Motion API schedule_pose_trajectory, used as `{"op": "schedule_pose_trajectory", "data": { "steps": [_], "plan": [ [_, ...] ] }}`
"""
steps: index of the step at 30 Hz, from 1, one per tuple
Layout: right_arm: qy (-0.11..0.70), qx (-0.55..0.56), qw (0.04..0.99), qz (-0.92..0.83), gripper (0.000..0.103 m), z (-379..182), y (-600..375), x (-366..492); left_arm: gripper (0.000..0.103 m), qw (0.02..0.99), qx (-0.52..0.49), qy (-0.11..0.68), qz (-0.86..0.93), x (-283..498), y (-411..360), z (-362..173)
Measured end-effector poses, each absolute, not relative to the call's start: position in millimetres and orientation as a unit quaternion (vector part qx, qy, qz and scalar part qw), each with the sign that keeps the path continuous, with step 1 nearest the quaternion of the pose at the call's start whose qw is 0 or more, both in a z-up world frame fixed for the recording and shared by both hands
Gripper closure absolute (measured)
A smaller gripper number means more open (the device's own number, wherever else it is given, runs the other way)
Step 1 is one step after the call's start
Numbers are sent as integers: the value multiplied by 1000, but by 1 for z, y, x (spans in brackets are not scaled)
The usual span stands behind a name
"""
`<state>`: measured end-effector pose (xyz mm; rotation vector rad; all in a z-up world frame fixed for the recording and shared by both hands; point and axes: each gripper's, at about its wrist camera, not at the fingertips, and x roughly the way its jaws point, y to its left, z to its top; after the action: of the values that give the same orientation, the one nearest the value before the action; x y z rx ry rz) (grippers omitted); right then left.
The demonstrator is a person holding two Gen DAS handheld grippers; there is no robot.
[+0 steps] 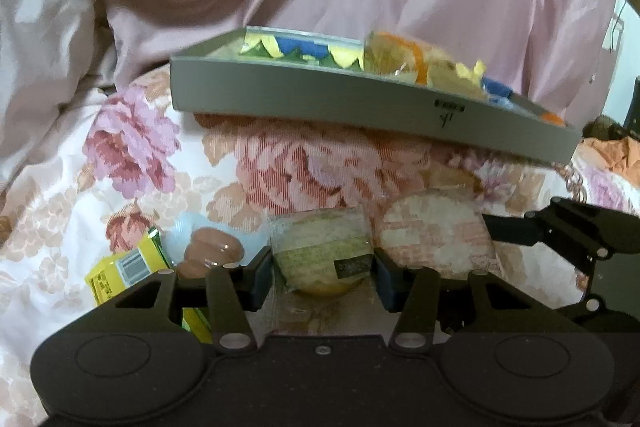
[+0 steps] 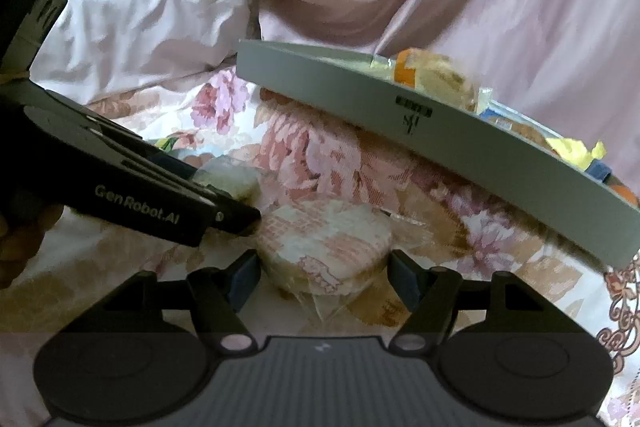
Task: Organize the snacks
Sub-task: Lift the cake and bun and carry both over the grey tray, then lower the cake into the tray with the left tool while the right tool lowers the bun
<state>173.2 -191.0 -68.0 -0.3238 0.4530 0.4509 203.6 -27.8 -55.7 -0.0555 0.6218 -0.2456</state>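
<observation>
Both grippers were down on the floral bedspread (image 1: 132, 163), each lined up on its own wrapped cake in front of the grey tray (image 1: 304, 95), which already held several snacks. The left gripper (image 1: 323, 273) had its jaws against the two sides of the green-wrapped cake (image 1: 320, 251), apparently clamped on it, though how firm the hold was could not be told. The right gripper (image 2: 323, 273) stood with its jaws apart, straddling the pink-wrapped cake (image 2: 324, 247) with a gap on either side. The step in hand looked like the pick-up of these two cakes for the tray. Next the right jaws would need to close on the pink cake without crushing the soft wrapper, then both cakes would have to clear the tray's near wall and go into free space inside. A yellow packet (image 1: 120, 271) and a brown snack (image 1: 208, 251) lay loose to the left, yet to be put away.
</observation>
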Motion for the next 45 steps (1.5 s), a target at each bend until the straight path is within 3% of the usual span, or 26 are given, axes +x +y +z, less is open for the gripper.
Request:
{"op": "schedule_pose_trajectory", "data": {
  "steps": [13, 31, 45],
  "plan": [
    [187, -150, 947, 212, 29, -55, -195, 158, 50, 960, -59, 255, -103, 192, -22, -32],
    [35, -68, 986, 151, 29, 8, -225, 146, 50, 973, -84, 197, -84, 228, -40, 35],
    [77, -22, 995, 59, 29, 5, -263, 203, 50, 965, -91, 242, -39, 294, -57, 35]
  ]
}}
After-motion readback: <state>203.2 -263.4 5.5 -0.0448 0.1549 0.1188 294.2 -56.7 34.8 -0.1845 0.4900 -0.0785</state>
